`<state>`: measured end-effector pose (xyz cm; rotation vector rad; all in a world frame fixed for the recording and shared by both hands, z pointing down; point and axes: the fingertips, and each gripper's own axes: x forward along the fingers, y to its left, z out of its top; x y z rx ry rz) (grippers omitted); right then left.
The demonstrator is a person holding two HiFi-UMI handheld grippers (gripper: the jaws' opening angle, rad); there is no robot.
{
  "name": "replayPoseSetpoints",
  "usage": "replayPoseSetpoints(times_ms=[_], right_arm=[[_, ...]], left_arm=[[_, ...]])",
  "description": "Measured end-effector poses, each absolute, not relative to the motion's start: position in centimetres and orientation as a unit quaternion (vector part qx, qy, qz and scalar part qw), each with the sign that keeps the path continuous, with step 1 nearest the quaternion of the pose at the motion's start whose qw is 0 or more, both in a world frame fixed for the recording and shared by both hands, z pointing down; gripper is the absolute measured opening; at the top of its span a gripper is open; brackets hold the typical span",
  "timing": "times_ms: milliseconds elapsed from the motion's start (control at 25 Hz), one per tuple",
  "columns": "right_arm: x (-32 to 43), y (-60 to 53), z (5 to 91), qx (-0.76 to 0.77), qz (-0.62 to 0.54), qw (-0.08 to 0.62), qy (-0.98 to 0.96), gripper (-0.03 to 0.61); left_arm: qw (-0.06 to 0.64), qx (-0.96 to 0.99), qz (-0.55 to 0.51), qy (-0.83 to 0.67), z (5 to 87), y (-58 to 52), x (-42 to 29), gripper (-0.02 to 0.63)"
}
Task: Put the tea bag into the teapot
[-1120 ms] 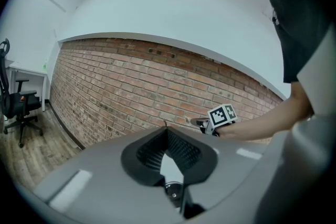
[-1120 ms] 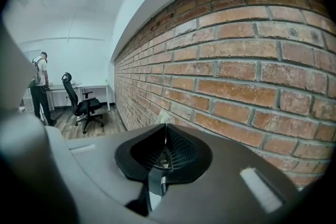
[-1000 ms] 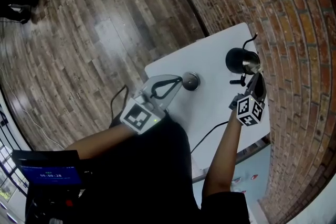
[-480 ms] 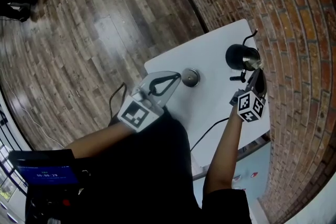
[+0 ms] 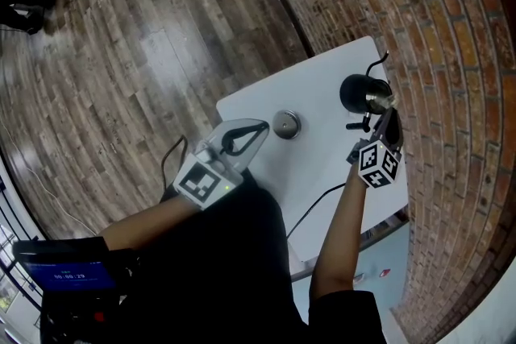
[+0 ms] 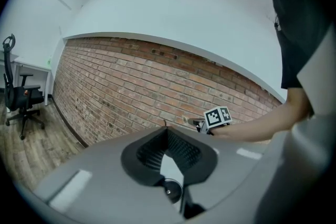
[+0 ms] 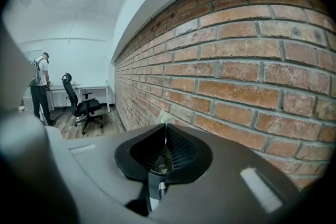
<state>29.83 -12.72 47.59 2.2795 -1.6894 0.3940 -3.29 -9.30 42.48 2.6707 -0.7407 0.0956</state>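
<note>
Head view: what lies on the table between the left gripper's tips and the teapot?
In the head view, a round metal lid lies on the white table between the left gripper and the black teapot; the rest of that stretch is bare.

You can barely read one thing. In the head view, the blue screen (image 5: 68, 276) at your lower left shows a row of white digits like a clock, too small to be sure of. The left marker cube (image 5: 201, 181) and right marker cube (image 5: 377, 165) carry black-and-white square patterns only.
</note>
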Motion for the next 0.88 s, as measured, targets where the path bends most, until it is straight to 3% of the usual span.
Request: replayPoseSetpoints(times_ms=[240, 880], right_arm=[[30.6, -12.7, 47.7, 0.797, 0.148, 0.127, -0.571, 0.104], [30.0, -9.5, 46.2, 0.792, 0.136, 0.12, -0.583, 0.102]], left_arm=[[0.199, 0.943, 0.044, -0.262, 43.2, -8.5, -3.6, 0.0], [0.185, 0.951, 0.037, -0.245, 42.0, -6.3, -2.1, 0.0]])
